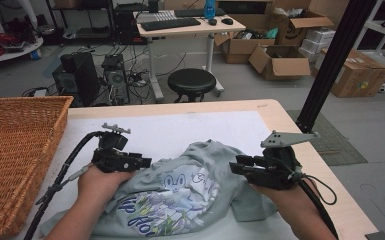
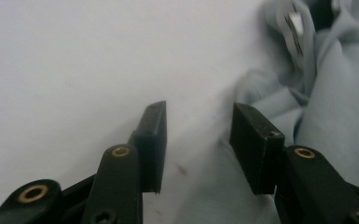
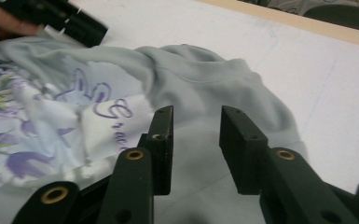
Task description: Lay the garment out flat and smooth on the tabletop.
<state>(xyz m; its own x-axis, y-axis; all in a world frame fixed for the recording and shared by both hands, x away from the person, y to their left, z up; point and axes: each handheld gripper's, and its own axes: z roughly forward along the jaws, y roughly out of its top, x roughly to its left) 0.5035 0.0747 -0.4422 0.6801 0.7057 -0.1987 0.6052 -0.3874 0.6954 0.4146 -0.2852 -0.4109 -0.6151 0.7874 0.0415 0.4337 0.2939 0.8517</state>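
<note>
High view: a crumpled pale grey-green T-shirt (image 1: 180, 192) with a purple and green flower print lies on the white sheet (image 1: 180, 125) that covers the table (image 1: 275, 112), directly between the 2 grippers. The left gripper (image 1: 147, 162) sits at the shirt's left edge, held in the person's left hand (image 1: 100, 177), its jaws pointing toward the cloth. The right gripper (image 1: 234, 167) sits at the shirt's right edge, held in the right hand (image 1: 280, 192), its jaws pointing back across the cloth toward the left gripper. A grey 3-cornered plate tops each gripper, and a black cable trails from each toward the person. A wicker basket (image 1: 15, 150) stands well out beyond the left gripper, on the side away from the shirt.

Left gripper view: the 2 black jaws stand apart with a clear gap, nothing pressed between them. White sheet lies ahead of them and under the left jaw; folds of the shirt (image 2: 326, 112) lie just beside and beyond the right jaw, and a pale flap of cloth runs under the gap.

Right gripper view: these jaws also stand apart, empty, hovering low over the shirt (image 3: 200, 79). The plain grey collar area lies straight ahead of the tips, the printed part with purple lettering off to their left, and the left gripper (image 3: 91, 30) farther off at the cloth's far edge.
</note>
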